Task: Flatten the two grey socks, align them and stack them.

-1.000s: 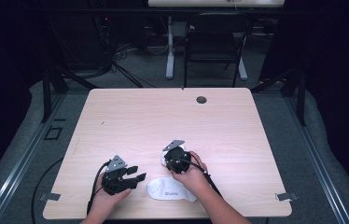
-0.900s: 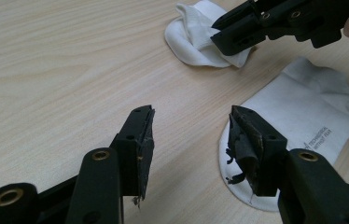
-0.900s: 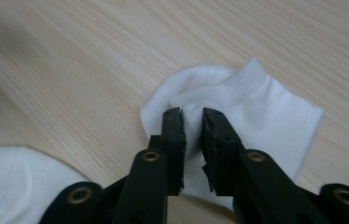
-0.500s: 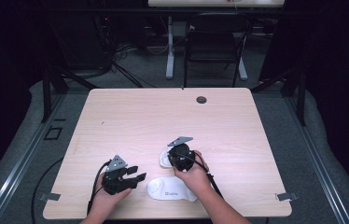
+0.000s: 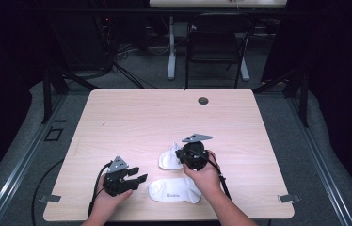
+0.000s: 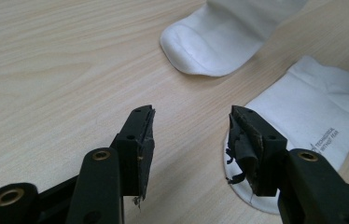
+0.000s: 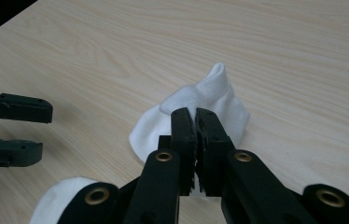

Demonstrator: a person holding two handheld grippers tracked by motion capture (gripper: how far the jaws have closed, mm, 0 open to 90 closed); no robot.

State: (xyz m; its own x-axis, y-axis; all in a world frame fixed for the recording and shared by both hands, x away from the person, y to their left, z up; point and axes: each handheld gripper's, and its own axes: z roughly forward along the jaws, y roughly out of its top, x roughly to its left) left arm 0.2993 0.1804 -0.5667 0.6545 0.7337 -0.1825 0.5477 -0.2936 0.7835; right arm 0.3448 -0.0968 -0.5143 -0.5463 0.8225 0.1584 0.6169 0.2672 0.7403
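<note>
Two white socks are on the wooden table (image 5: pixel 155 117). One sock with small printed lettering (image 5: pixel 174 189) (image 6: pixel 312 116) lies flat near the front edge. The other sock (image 5: pixel 168 160) (image 7: pixel 200 100) is bunched just behind it, and my right gripper (image 5: pixel 180 156) (image 7: pixel 195 116) is shut on its upper fold. My left gripper (image 5: pixel 140 178) (image 6: pixel 191 116) rests low over the table left of the printed sock, jaws open with nothing between them. Its right jaw hangs over that sock's rounded edge. The right gripper view shows the left gripper (image 7: pixel 42 133) at the left and the printed sock (image 7: pixel 65 196) at the bottom.
A small dark round grommet (image 5: pixel 203 100) is set in the table near its far edge. A chair (image 5: pixel 216 47) and desk legs stand beyond the table on the dark floor. A black cable (image 5: pixel 96 188) trails from the left gripper over the front edge.
My right gripper has shifted a little to the right with the bunched sock in it, so that more of that sock shows to its left. The left gripper has stayed put.
</note>
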